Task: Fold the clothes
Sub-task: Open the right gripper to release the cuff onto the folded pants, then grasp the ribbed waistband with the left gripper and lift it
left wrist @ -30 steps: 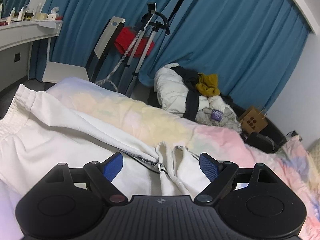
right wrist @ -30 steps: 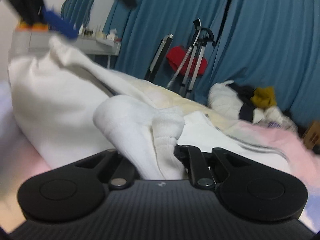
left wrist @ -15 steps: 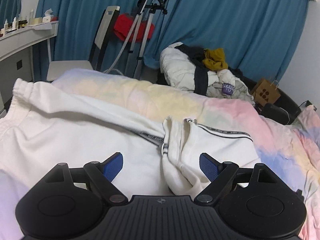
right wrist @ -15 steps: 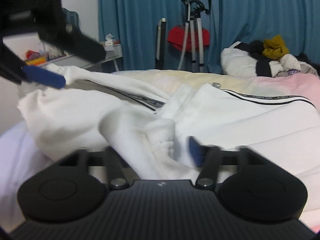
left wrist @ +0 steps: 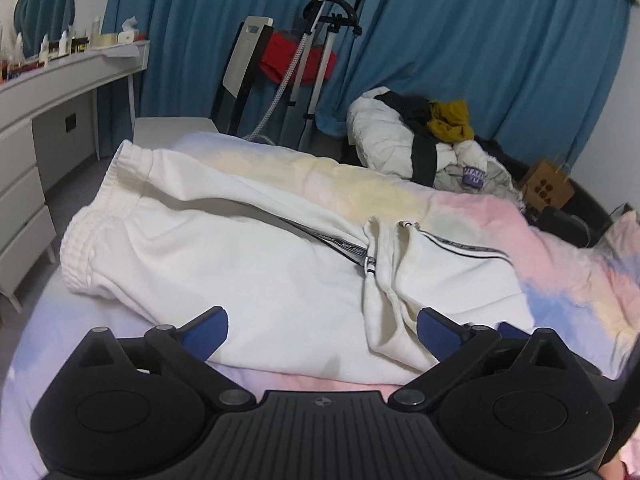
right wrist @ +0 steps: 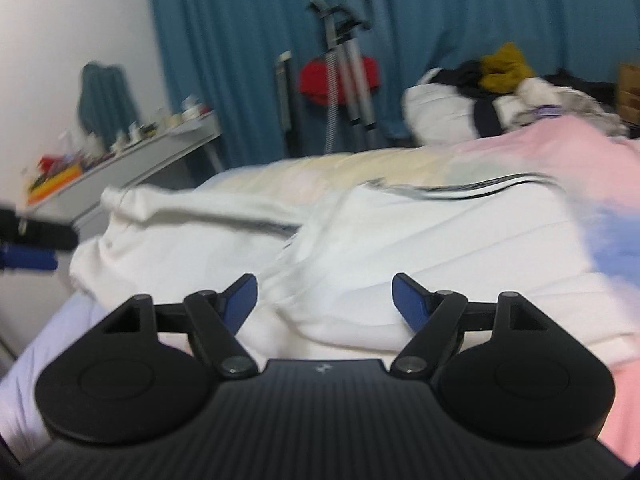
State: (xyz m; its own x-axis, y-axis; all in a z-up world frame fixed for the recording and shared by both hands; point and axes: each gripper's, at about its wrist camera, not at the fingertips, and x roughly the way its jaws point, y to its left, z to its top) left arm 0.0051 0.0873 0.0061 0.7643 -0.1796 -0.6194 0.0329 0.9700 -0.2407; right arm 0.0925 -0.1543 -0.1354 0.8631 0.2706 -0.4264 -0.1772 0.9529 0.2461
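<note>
White sweatpants (left wrist: 248, 264) with a black side stripe lie folded over on the pastel bedspread (left wrist: 560, 264), waistband at the left, cuffs bunched near the middle. My left gripper (left wrist: 322, 326) hovers open just above their near edge, nothing between its blue pads. In the right wrist view the same sweatpants (right wrist: 440, 248) fill the middle, blurred by motion. My right gripper (right wrist: 325, 300) is open over the fabric and holds nothing. The left gripper's fingers (right wrist: 28, 258) show at the far left edge there.
A pile of clothes (left wrist: 424, 140) sits beyond the bed's far side, with a cardboard bag (left wrist: 546, 190) to its right. A garment steamer stand (left wrist: 316, 60) and blue curtains stand behind. A white desk (left wrist: 60, 92) with bottles runs along the left.
My right gripper let go of the white cuff it was pinching and now stands open, pulled back. The left gripper backed away toward the near edge; the sweatpants dropped flat.
</note>
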